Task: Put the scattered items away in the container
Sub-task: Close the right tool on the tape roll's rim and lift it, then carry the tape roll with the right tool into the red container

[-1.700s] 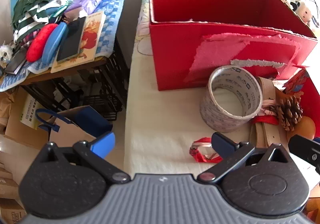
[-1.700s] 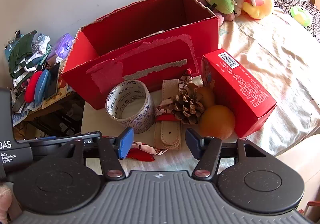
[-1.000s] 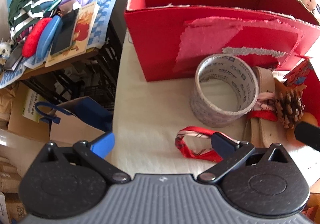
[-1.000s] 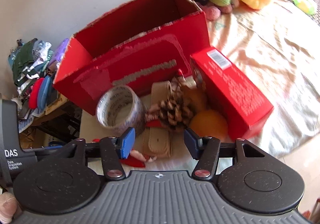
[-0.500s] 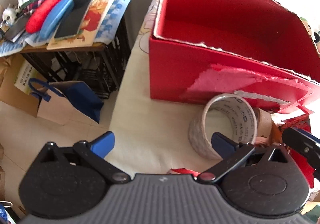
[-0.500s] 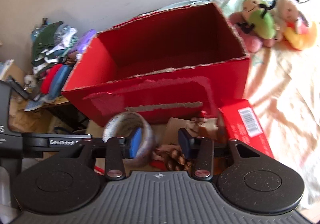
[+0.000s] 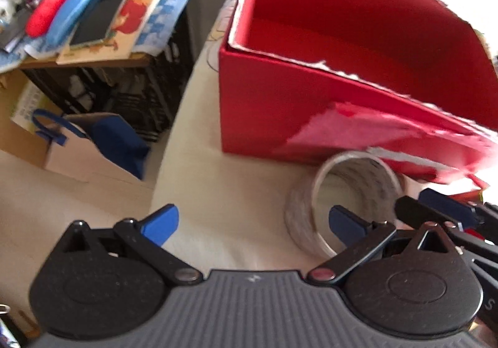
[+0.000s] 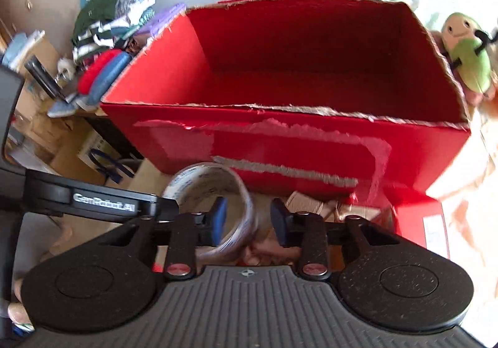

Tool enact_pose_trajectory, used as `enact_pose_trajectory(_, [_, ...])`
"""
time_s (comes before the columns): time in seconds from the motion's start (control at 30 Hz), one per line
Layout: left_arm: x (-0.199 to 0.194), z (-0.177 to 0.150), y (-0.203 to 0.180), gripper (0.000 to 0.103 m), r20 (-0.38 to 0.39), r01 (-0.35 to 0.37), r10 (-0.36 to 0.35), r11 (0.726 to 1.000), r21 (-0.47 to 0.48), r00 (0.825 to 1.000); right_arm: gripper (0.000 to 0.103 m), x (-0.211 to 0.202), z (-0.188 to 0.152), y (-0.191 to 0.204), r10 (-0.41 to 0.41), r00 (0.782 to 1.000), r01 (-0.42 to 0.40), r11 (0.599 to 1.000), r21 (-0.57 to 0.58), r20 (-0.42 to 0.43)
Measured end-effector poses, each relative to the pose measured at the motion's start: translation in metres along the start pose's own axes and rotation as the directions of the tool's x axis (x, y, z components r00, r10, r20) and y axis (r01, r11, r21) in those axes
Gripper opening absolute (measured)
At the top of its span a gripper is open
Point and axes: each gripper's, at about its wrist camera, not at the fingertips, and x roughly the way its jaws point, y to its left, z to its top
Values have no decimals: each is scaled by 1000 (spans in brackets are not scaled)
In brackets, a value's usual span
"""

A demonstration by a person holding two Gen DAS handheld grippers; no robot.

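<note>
One tape roll (image 8: 214, 192) stands just before the single red box (image 8: 311, 142). The right gripper (image 8: 246, 220) is closing astride its wall, not yet pinching; the left gripper (image 7: 252, 220) gapes wide, empty.

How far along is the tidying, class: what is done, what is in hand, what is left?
Done: nothing yet; the visible inside of the red box is bare. In hand: the right claw is closing over the wall of the tape roll, one finger inside the ring, not yet pressing. The left claw is open and holds nothing. Left: the tape roll, the tan strap and the small red carton remain outside the box.
</note>
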Motion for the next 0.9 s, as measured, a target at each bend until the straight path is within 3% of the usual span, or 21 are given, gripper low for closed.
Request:
enact_pose_trajectory(0.07, [11,0,1,102,-24,-31,31,999,-12,999,24,10,1,-4,13,999,-12,1000,2,-32])
enact_pose_trajectory(0.2, [22,-3,6,102,-64,-8,4,997,-73,998,15,19,3,-10,67,996,-66,998,21,-56])
enact_pose_trajectory(0.27, [24,-5,3,96,-61,-10,6,998,-66,998,14,15,1,-11,75,996,-74,997,10,-55])
enact_pose_trajectory(0.43, [19,-6,-14,26,-56,53,-52,999,5,997,11,5,4,-11,139,990,-140,990,-19,-39])
enact_pose_trajectory(0.5, [12,-12,-20,13,-70,88,-87,996,14,994,9,-3,5,-12,174,984,-175,984,-28,-29])
enact_pose_trajectory(0.63, [-32,-18,-23,13,16,93,-93,995,33,996,9,-31,13,-13,237,972,-236,970,-58,8])
enact_pose_trajectory(0.73, [-81,-15,-27,13,124,86,-92,995,51,988,10,-64,26,-18,317,946,-313,948,-63,65])
enact_pose_trajectory(0.9, [-146,18,-47,14,318,84,-107,993,86,942,11,-115,65,-31,362,897,-340,932,-127,252])
